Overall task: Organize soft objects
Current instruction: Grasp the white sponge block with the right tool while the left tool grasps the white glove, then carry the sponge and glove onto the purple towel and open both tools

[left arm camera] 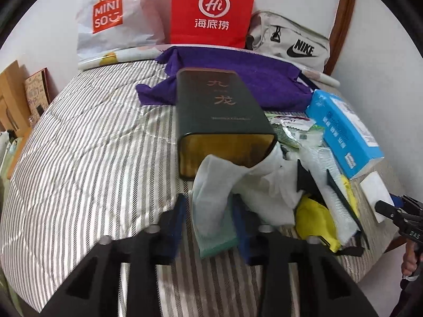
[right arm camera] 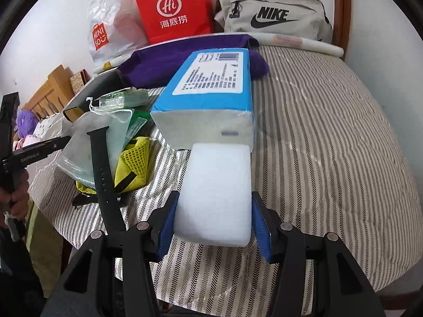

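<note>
Striped bed w/ clutter around a dark tin box lying on its side. Left gripper, fingers apart, is straddling a white cloth spilling from the box mouth, prob. to pull it free. Right of the box, right gripper is bracketing a white foam block touching a blue tissue pack; can't tell if it's clamping.

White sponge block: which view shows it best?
Right wrist: the sponge fills the centre, between the right gripper's pads. Left wrist shows only a small piece of it at the right edge.
</note>
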Demonstrator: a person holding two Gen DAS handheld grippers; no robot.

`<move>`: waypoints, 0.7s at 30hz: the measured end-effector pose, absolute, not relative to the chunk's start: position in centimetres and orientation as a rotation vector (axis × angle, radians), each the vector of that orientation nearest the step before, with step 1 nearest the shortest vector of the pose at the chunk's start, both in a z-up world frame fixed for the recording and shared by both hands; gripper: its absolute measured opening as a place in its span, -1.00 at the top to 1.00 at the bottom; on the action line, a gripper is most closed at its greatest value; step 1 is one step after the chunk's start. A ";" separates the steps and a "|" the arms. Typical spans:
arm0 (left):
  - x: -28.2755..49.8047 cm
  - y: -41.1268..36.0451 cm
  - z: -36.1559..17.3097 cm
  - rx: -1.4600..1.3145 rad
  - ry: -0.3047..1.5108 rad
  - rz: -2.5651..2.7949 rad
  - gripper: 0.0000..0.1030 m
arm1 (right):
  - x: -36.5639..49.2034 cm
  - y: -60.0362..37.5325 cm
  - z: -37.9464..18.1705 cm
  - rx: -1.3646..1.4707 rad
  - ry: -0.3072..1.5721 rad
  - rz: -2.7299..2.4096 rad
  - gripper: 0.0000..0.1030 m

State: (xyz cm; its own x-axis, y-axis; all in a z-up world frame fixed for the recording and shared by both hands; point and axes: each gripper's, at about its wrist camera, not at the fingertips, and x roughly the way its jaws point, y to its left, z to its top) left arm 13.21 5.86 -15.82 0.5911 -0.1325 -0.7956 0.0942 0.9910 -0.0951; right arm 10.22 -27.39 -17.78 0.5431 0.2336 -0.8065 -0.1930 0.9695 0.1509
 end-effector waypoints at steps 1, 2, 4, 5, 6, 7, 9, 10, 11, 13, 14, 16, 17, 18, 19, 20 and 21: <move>13.6 5.7 -16.1 -0.036 0.930 -0.121 -0.08 | 10.3 -27.4 -18.0 0.054 0.971 0.254 -0.03; 13.9 5.6 -16.2 -0.031 0.924 -0.118 -0.13 | 10.4 -27.4 -18.2 0.056 0.977 0.255 -0.04; 14.4 5.3 -16.6 -0.024 0.927 -0.125 -0.13 | 10.5 -27.2 -18.6 0.059 0.983 0.258 -0.09; 14.5 5.2 -16.8 -0.023 0.933 -0.125 -0.13 | 10.7 -27.0 -18.8 0.056 0.986 0.258 -0.13; 14.6 5.1 -16.9 -0.022 0.931 -0.121 -0.13 | 10.7 -26.9 -18.8 0.049 0.980 0.255 -0.14; 14.6 5.0 -17.0 -0.020 0.914 -0.119 -0.13 | 10.7 -26.6 -18.9 0.043 0.972 0.252 -0.14; 14.5 4.8 -17.0 -0.009 0.908 -0.125 0.11 | 11.0 -26.2 -19.0 0.032 0.958 0.238 -0.12; 14.4 4.8 -16.9 -0.012 0.905 -0.147 0.30 | 11.0 -26.2 -19.0 0.025 0.953 0.234 -0.08; 14.4 4.8 -16.9 -0.016 0.908 -0.158 0.57 | 11.0 -26.1 -19.0 0.014 0.946 0.228 -0.06; 14.2 4.8 -16.9 -0.016 0.909 -0.165 0.73 | 10.9 -25.9 -19.0 -0.010 0.939 0.228 -0.04; 13.9 4.9 -16.9 -0.014 0.905 -0.164 0.78 | 10.8 -25.9 -19.0 -0.015 0.937 0.230 -0.03; 13.3 5.4 -16.8 -0.039 0.903 -0.156 0.81 | 10.7 -25.9 -18.9 -0.017 0.941 0.235 -0.03; 12.9 5.8 -16.8 -0.054 0.904 -0.158 0.82 | 10.6 -26.0 -18.8 -0.015 0.943 0.239 -0.03; 12.5 6.1 -16.8 -0.063 0.904 -0.152 0.82 | 10.5 -26.0 -18.8 -0.012 0.948 0.247 -0.03; 12.2 6.3 -16.7 -0.069 0.904 -0.144 0.82 | 10.4 -26.1 -18.7 -0.013 0.950 0.250 -0.03; 11.7 6.6 -16.6 -0.071 0.901 -0.137 0.83 | 10.2 -26.2 -18.6 -0.015 0.952 0.249 -0.03; 11.2 6.9 -16.4 -0.073 0.897 -0.128 0.83 | 10.2 -26.2 -18.6 -0.018 0.952 0.247 -0.03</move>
